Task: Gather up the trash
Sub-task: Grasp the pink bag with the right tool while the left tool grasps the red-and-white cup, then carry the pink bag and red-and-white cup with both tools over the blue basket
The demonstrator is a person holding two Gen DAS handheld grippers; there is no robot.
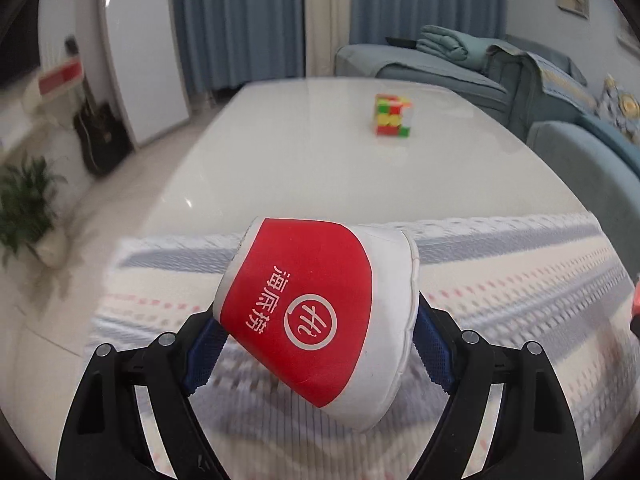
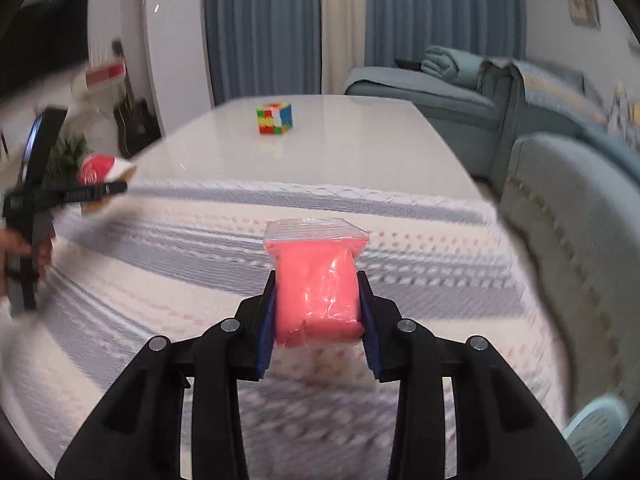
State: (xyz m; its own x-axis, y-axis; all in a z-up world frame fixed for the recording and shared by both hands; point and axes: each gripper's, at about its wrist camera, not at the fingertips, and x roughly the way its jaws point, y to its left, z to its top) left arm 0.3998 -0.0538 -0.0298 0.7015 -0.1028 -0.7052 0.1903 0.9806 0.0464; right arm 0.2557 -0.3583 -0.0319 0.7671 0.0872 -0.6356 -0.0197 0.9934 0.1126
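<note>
My left gripper [image 1: 316,344] is shut on a squashed red and white paper cup [image 1: 316,312] with Chinese writing, held above a striped cloth [image 1: 500,292] on the white table [image 1: 300,152]. My right gripper [image 2: 318,308] is shut on a clear plastic bag of pink stuff [image 2: 316,284], held above the same cloth [image 2: 180,264]. In the right wrist view the left gripper [image 2: 116,188] shows at the far left with the cup [image 2: 100,168] in it.
A coloured puzzle cube [image 1: 393,115] stands on the far part of the table; it also shows in the right wrist view [image 2: 274,118]. A blue-green sofa [image 1: 440,68] and chair [image 2: 568,216] stand to the right. A guitar [image 1: 100,136] and plant [image 1: 24,204] are on the left. A light blue container [image 2: 596,432] is at lower right.
</note>
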